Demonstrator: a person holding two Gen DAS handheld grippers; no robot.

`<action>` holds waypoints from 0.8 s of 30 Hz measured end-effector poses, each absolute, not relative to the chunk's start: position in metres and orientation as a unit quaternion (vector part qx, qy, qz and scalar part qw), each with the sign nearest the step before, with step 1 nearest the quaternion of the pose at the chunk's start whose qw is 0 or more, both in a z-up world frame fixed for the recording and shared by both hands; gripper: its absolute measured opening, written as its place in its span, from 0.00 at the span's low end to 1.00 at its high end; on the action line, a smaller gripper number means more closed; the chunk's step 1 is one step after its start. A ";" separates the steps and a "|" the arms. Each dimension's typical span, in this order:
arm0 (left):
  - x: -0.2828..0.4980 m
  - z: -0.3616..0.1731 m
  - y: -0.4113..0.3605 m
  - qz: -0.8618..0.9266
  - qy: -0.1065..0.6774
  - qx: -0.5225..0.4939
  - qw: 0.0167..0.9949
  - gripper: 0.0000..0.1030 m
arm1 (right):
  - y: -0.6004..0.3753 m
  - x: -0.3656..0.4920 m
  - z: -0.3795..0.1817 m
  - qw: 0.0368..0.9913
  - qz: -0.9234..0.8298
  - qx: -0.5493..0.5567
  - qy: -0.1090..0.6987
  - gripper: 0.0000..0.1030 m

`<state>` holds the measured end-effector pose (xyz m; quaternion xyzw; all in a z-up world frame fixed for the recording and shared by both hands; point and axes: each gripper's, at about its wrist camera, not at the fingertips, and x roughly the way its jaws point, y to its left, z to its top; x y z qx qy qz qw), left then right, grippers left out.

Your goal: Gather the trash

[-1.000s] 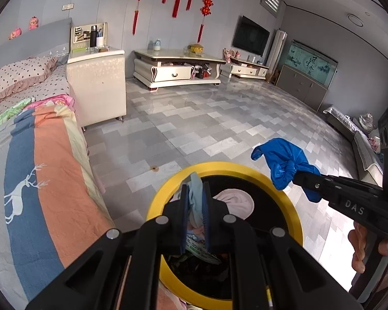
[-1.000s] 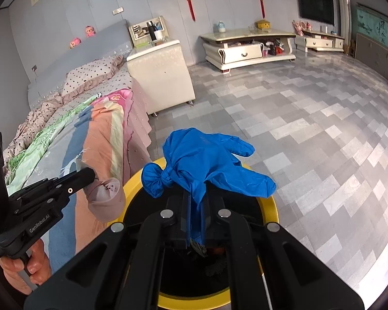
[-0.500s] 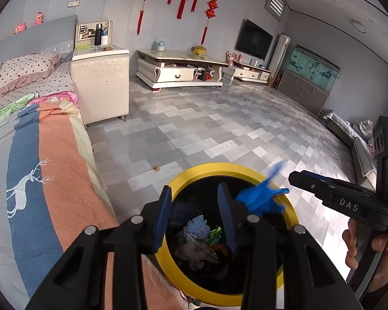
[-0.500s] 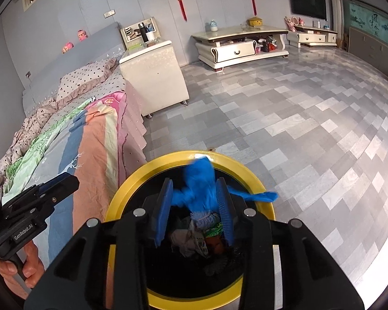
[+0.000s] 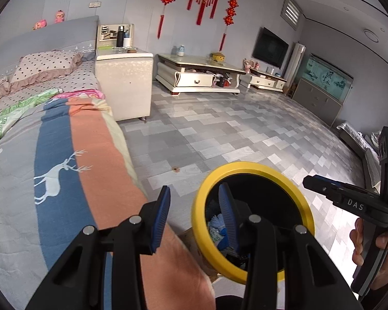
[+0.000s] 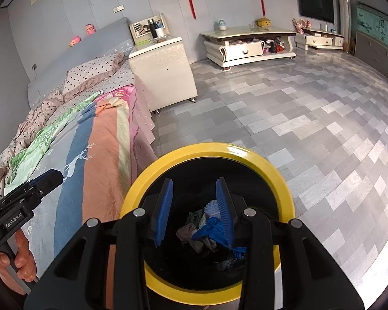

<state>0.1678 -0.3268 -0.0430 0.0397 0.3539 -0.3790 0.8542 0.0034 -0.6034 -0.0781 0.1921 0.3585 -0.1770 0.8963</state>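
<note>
Landmark: yellow-rimmed bin (image 6: 284, 178), on the tiled floor (image 6: 310, 118) just beside the bed (image 6: 101, 139) edge.

Change: a second ago both grippers were clamped on trash above the bin, right on a blue glove, left on a pale scrap. Both jaws have just been opening and nothing is between them now.

Right gripper (image 6: 195, 206): directly over the bin mouth, jaws partly apart, empty. Blue glove (image 6: 214, 228) now lies inside the bin on top of the other crumpled trash (image 6: 191, 230).

Left gripper (image 5: 194, 211): jaws partly apart, empty, and it has slid off toward the bed side of the bin; one finger over the rim, the other over the bedspread edge. Pale blue scrap (image 5: 217, 223) visible inside the bin, below the rim.

Meaning: both drops look done, this pair of items counts as collected. Judged next: go find more trash; none obvious on the floor near the bin apart from a small brown speck (image 5: 175, 169) beyond it, can't tell what it is.
</note>
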 end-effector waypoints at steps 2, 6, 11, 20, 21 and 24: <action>0.170 -0.041 -0.314 -0.371 0.353 0.037 0.858 0.36 | -0.594 0.008 -0.076 0.899 -0.169 0.186 0.359 0.32; 0.173 -0.037 -0.288 -0.354 0.351 0.030 0.866 0.36 | -0.572 0.018 -0.071 0.903 -0.152 0.178 0.360 0.32; 0.180 -0.032 -0.248 -0.326 0.348 0.023 0.879 0.36 | -0.539 0.034 -0.063 0.908 -0.126 0.166 0.363 0.32; 0.191 -0.032 -0.165 -0.265 0.349 0.003 0.899 0.36 | -0.470 0.067 -0.051 0.918 -0.067 0.146 0.363 0.32; 0.191 -0.032 -0.156 -0.259 0.348 0.001 0.901 0.36 | -0.462 0.071 -0.050 0.918 -0.060 0.144 0.364 0.32; 0.192 -0.032 -0.128 -0.237 0.349 -0.002 0.907 0.36 | -0.436 0.082 -0.048 0.919 -0.039 0.136 0.367 0.32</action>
